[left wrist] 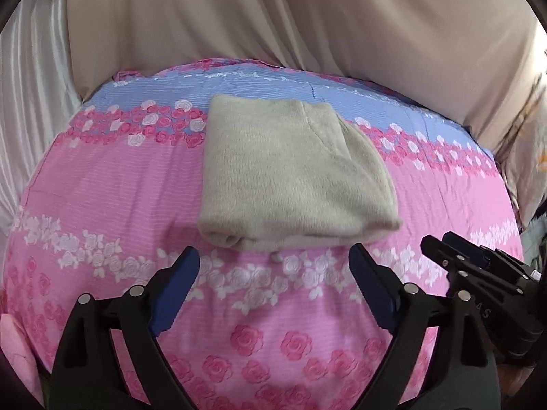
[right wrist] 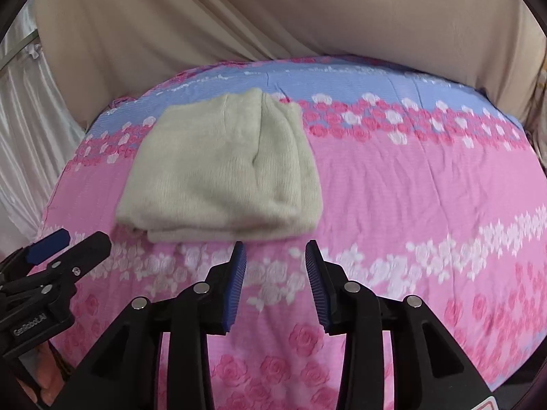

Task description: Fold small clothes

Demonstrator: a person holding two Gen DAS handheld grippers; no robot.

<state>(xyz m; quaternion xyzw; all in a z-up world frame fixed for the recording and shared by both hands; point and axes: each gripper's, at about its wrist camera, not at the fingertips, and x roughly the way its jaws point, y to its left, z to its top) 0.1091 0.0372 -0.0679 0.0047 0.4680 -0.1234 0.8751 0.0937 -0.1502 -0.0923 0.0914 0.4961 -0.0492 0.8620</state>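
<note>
We find the cream fleece garment [left wrist: 294,174], folded into a thick rectangle, lying on the pink-and-blue rose-print bedsheet [left wrist: 266,335], just ahead of both tools. The left gripper [left wrist: 273,263] and right gripper [right wrist: 275,256] hover with jaws open, empty. In our judgement, the risk is a shallow pinch catching only the top layer, peeling the stack open and undoing the fold.

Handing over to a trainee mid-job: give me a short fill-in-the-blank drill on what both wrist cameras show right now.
1. The cream garment lies ____ on the floral bedsheet.
2. The left gripper holds ____.
3. The right gripper has its jaws ____.
4. Both grippers sit on the garment's ____ side.

Missing words: folded; nothing; open; near
</note>
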